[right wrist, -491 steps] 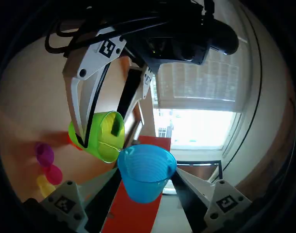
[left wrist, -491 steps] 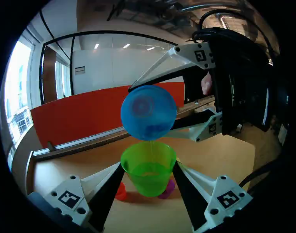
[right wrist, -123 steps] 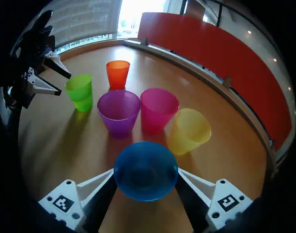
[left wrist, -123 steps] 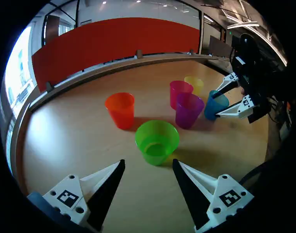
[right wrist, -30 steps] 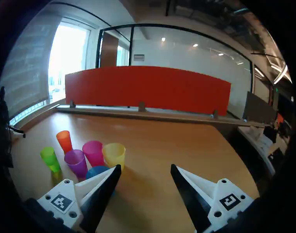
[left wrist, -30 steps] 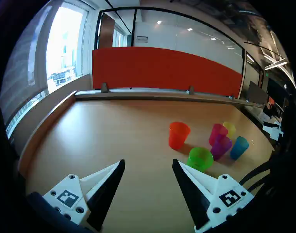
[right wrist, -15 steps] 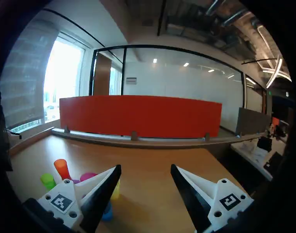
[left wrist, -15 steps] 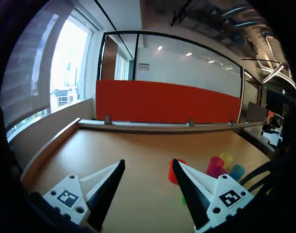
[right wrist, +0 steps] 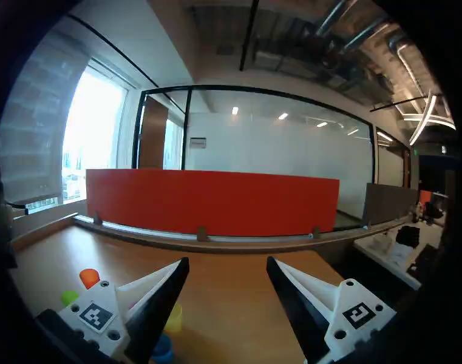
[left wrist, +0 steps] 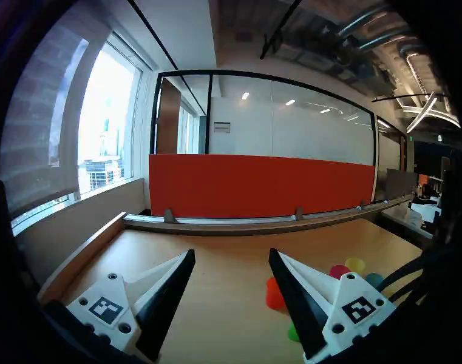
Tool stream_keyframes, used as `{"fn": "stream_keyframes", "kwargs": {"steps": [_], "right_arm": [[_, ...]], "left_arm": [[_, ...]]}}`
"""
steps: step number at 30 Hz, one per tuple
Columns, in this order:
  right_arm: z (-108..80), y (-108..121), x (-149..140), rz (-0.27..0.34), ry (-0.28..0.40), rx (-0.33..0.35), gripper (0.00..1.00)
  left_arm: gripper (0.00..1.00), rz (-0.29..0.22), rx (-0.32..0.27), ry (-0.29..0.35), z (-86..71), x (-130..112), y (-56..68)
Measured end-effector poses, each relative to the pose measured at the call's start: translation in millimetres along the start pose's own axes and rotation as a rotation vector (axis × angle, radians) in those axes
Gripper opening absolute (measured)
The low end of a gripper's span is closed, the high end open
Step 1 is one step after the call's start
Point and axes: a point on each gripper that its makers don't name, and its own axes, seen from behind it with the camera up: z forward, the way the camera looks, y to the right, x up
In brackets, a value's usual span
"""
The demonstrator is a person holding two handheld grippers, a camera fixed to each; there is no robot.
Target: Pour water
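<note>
White plastic left tongs (left wrist: 231,252) and right tongs (right wrist: 227,259) both gape apart, empty. On the smooth wooden desk (left wrist: 227,303), this side of the red partition (left wrist: 261,185): green cup (left wrist: 293,332), mostly hidden; tapered orange cup (left wrist: 274,294), upright, mouth up; blue cup (left wrist: 374,279), rim showing.

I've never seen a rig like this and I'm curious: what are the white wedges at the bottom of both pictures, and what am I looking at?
The white wedges are gripper fingers. A person holds one two-finger gripper in each hand; a fisheye camera on each looks along its fingers. One picture comes from the left gripper, the other from the right gripper. Both are open and hold nothing. Below lies a wooden table with an orange cup, green cup, pink cup, yellow cup and blue cup. A red partition runs behind.
</note>
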Motion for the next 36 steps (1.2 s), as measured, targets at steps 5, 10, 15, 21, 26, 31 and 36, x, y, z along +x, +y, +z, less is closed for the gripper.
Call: {"fn": "stream_keyframes", "kwargs": {"steps": [5, 10, 15, 21, 26, 31, 36], "right_arm": [[-0.9, -2.8, 4.3, 0.005, 0.016, -0.015, 0.99], [-2.3, -2.4, 0.9, 0.003, 0.021, -0.025, 0.99], [-1.5, -1.7, -7.7, 0.007, 0.028, -0.034, 0.99], [-1.7, -3.9, -17.2, 0.012, 0.032, -0.041, 0.99], [-1.4, -7.1, -29.0, 0.006, 0.021, -0.043, 0.99], [-0.1, -9.7, -42.1, -0.006, 0.008, -0.049, 0.99], [1.3, -10.9, -48.5, -0.016, 0.003, -0.047, 0.99]], "left_arm": [[0.90, -0.008, 0.012, 0.008, -0.7, -5.2, -0.9], [0.90, -0.005, 0.011, 0.015, -0.6, -12.5, 2.0], [0.90, 0.015, 0.017, 0.025, -0.3, -17.8, 0.4], [0.90, 0.030, 0.011, 0.028, 2.4, -29.8, 2.1], [0.90, 0.035, 0.019, 0.023, 7.8, -42.0, 1.2], [0.90, 0.044, 0.034, 0.035, 13.6, -51.7, -1.9], [0.90, 0.047, 0.052, 0.050, 17.5, -60.2, -6.7]]}}
